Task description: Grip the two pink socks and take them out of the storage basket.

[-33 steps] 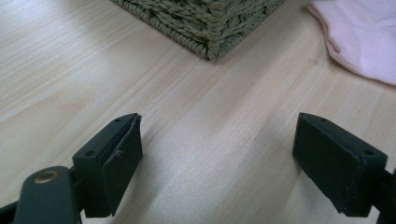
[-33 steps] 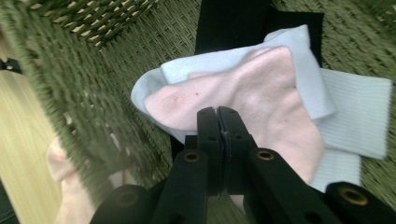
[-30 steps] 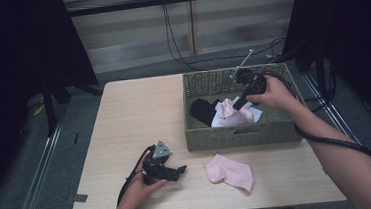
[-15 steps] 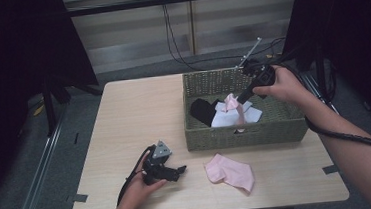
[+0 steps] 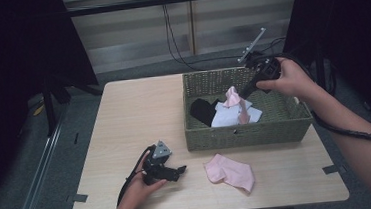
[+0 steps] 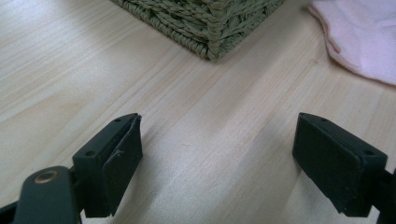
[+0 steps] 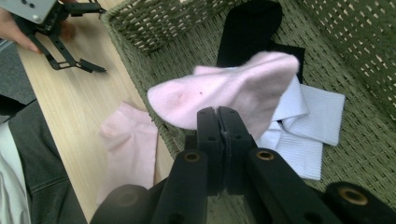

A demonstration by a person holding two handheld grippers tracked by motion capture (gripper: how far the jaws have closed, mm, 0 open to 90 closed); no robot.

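My right gripper (image 5: 241,93) is shut on a pink sock (image 7: 233,91), which it holds up over the woven basket (image 5: 248,129). The sock (image 5: 235,100) dangles above white socks (image 7: 308,121) and a black sock (image 7: 250,32) lying inside the basket. A second pink sock (image 5: 229,173) lies flat on the table in front of the basket; the right gripper view has this sock (image 7: 128,149) at lower left. My left gripper (image 5: 178,171) rests open on the table at the front left, its jaws wide apart with bare wood between them in the left gripper view (image 6: 219,154).
The wooden table (image 5: 134,118) has free room on its left half. The basket corner (image 6: 212,32) stands just ahead of the left gripper, with the flat pink sock (image 6: 364,42) to its right. Dark stands and cables flank the table.
My right gripper has risen and drawn back toward the basket's right rear, lifting the pink sock up off the pile. The left gripper has stayed put.
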